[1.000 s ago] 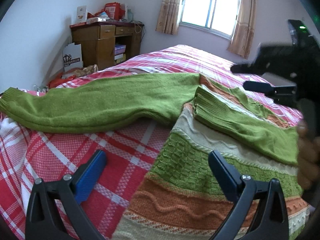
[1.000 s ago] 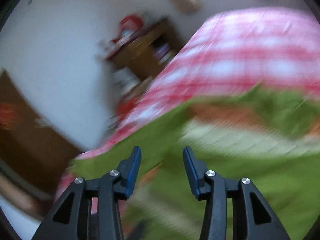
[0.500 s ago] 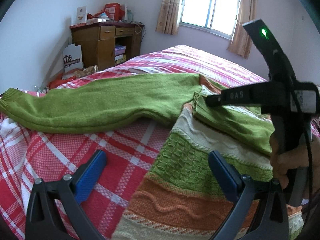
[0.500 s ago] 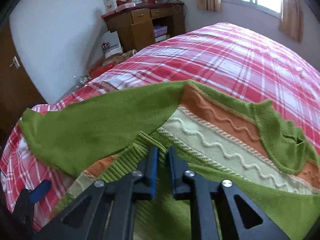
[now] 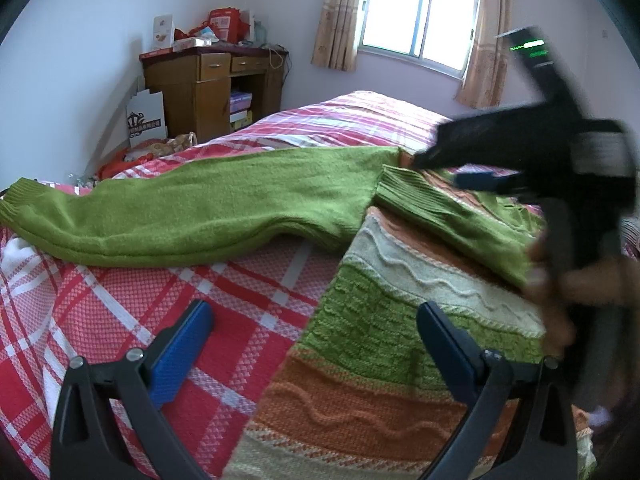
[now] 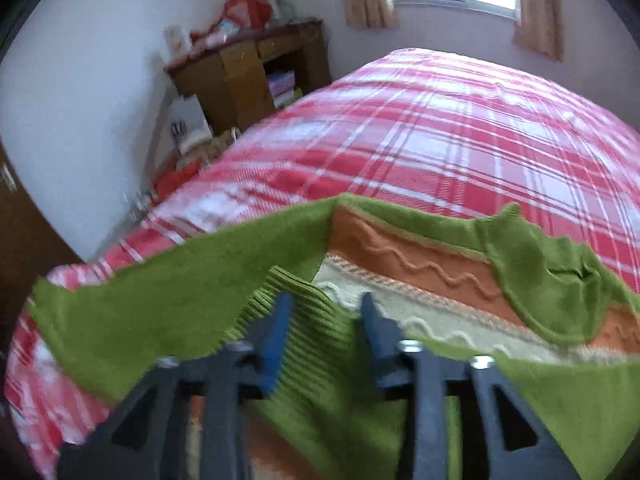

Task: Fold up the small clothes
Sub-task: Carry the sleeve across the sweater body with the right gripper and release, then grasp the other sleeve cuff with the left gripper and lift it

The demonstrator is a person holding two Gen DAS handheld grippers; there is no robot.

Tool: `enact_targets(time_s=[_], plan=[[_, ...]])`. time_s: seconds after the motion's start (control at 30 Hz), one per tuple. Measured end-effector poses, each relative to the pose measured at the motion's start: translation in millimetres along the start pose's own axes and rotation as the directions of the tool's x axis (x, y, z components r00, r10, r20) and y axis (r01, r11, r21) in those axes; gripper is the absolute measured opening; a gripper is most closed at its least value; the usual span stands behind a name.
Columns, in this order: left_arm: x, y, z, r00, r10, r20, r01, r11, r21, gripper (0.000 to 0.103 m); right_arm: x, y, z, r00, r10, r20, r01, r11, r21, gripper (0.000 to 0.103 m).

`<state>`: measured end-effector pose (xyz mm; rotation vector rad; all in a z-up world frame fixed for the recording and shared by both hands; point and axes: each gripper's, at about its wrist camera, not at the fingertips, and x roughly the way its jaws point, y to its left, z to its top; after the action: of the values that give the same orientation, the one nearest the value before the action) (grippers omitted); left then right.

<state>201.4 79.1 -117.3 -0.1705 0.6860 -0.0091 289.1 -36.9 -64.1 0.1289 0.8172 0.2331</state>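
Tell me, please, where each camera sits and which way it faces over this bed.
Left wrist: sits on the left gripper, looks across the sweater toward the window; a hand carrying the right gripper shows.
Right wrist: sits on the right gripper, looks down on the folded sleeve's cuff.
Shared: sweater, bed, wooden desk.

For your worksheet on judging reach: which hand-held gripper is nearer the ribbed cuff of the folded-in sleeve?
Right. The right hand-held gripper hangs just over the ribbed cuff, jaws open; the left hand-held gripper waits back near the sweater's lower part.

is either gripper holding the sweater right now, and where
Neither. The right gripper has just opened over the folded sleeve's ribbed cuff; the left gripper hangs open, gripping nothing.
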Motion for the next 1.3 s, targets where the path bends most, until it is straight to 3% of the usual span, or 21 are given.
enact_targets(time_s=[0.1,0.2,0.27,0.4,0.5,0.6,0.7,0.83,0.97,1.03,1.1,1.2,1.3], plan=[[0,1,0,1.000,0.001,-0.001,-0.001,1.000,0.001,0.103,-54,-18,-14,0.991,-0.077,0.109,0.073,0.997,0.037,0.055],[0,0,0,1.000,0.005,-0.003,-0.005,1.000,0.003,0.103,-92,-51,-39,0.972,-0.197,0.129,0.191,0.980,0.061,0.052],[0,-1,1,1.000,0.010,-0.005,-0.010,1.000,0.007,0.103,-107,-72,-55,0.950,-0.293,0.112,0.289,0.956,0.048,0.032],[1,-3,3,0.999,0.028,-0.016,-0.028,0.999,0.019,0.103,-131,-129,-93,0.919,-0.394,0.019,0.391,0.917,0.081,0.032],[2,-6,2,0.999,0.045,-0.023,-0.044,0.999,0.031,0.103,-141,-159,-116,0.910,-0.412,-0.043,0.414,0.902,0.124,0.032],[3,-9,1,0.998,0.062,-0.032,-0.061,0.997,0.044,0.103,-150,-181,-134,0.926,-0.375,-0.046,0.377,0.912,0.162,0.030],[3,-9,1,0.997,0.070,-0.038,-0.068,0.996,0.050,0.103,-155,-175,-142,0.903,-0.428,-0.033,0.429,0.899,0.088,0.030],[5,-10,1,0.995,0.083,-0.051,-0.080,0.995,0.058,0.103,-152,-174,-143,0.898,-0.440,-0.013,0.440,0.894,0.088,0.032],[4,-11,5,0.992,0.089,-0.091,-0.082,0.994,0.079,0.103,-152,-162,-147,0.871,-0.491,0.006,0.491,0.870,0.043,0.032],[-1,-7,5,0.988,0.115,-0.102,-0.108,0.991,0.076,0.103,-154,-160,-147,0.868,-0.496,0.013,0.496,0.868,0.035,0.034],[-11,8,6,0.979,0.175,-0.100,-0.173,0.984,0.035,0.103,-156,-162,-147,0.875,-0.485,0.013,0.484,0.874,0.044,0.035],[-28,54,19,0.969,0.231,-0.089,-0.241,0.964,-0.114,0.103,-158,-164,-148,0.883,-0.469,0.015,0.467,0.882,0.059,0.035],[-43,113,42,0.941,0.330,-0.067,-0.335,0.893,-0.300,0.103,-156,-163,-148,0.881,-0.473,0.015,0.471,0.880,0.053,0.036]])
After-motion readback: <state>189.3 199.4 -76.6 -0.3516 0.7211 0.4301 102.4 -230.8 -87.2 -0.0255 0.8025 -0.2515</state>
